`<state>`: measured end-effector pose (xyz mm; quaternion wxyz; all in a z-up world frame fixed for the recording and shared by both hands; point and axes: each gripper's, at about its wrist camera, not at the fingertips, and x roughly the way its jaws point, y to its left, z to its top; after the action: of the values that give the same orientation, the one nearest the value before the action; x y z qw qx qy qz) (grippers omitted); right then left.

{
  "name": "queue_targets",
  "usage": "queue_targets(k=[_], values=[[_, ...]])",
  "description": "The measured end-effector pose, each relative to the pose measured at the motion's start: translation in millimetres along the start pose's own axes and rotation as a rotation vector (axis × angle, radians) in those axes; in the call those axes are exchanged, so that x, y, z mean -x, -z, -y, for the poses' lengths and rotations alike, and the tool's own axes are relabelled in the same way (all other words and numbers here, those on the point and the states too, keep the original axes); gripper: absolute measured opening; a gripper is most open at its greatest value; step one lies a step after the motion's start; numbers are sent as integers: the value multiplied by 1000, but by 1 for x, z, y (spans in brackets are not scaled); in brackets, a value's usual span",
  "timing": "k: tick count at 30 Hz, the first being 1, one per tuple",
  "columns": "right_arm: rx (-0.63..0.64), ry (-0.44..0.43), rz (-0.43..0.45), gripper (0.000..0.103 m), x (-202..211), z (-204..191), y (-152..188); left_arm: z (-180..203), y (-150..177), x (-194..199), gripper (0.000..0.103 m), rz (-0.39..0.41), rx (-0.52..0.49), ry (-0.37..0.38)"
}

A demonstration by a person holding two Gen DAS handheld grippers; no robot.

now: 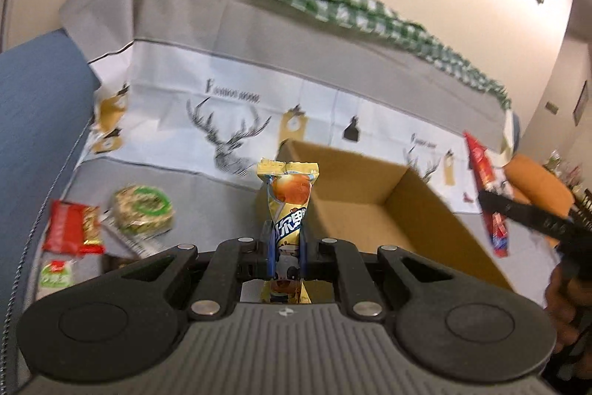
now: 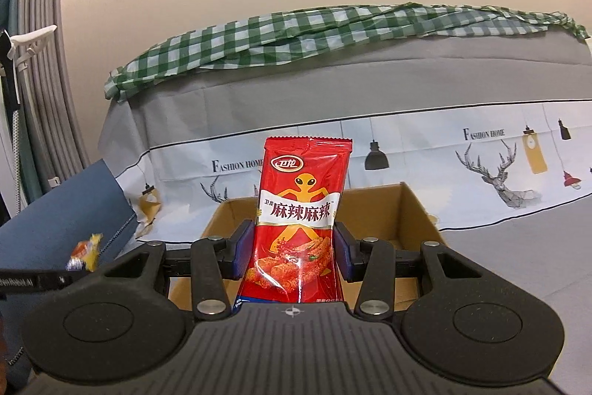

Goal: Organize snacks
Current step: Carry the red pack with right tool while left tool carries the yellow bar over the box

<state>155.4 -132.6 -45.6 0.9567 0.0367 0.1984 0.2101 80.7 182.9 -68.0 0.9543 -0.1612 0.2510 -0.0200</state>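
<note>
My left gripper (image 1: 285, 248) is shut on a yellow snack packet (image 1: 290, 198) and holds it upright near the left front corner of an open cardboard box (image 1: 414, 206). My right gripper (image 2: 290, 248) is shut on a red spicy-strip packet (image 2: 301, 210), held upright in front of the same box (image 2: 403, 210). In the left wrist view the right gripper and its red packet (image 1: 484, 173) show at the far right, beside the box. In the right wrist view the yellow packet (image 2: 86, 248) shows at the far left.
On the grey cover left of the box lie a round green-labelled snack (image 1: 143, 210), a red packet (image 1: 72, 228) and a green-and-white packet (image 1: 55, 278). A sofa back with a deer-print cover (image 1: 229, 132) and a green checked cloth (image 2: 314, 28) stands behind. A blue cushion (image 1: 37, 121) is at the left.
</note>
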Motion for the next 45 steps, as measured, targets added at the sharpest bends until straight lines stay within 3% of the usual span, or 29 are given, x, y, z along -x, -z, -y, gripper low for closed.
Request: queue_targets(k=[8, 14, 25, 45], values=[[26, 32, -22, 47, -4, 7, -1, 35, -9, -11, 13, 50, -77, 36], [42, 47, -20, 47, -1, 11, -2, 53, -23, -28, 13, 81, -57, 79], [97, 74, -42, 47, -3, 13, 1, 78, -15, -51, 13, 50, -121, 83], [118, 100, -66, 47, -8, 14, 5, 105, -5, -69, 13, 23, -109, 136]])
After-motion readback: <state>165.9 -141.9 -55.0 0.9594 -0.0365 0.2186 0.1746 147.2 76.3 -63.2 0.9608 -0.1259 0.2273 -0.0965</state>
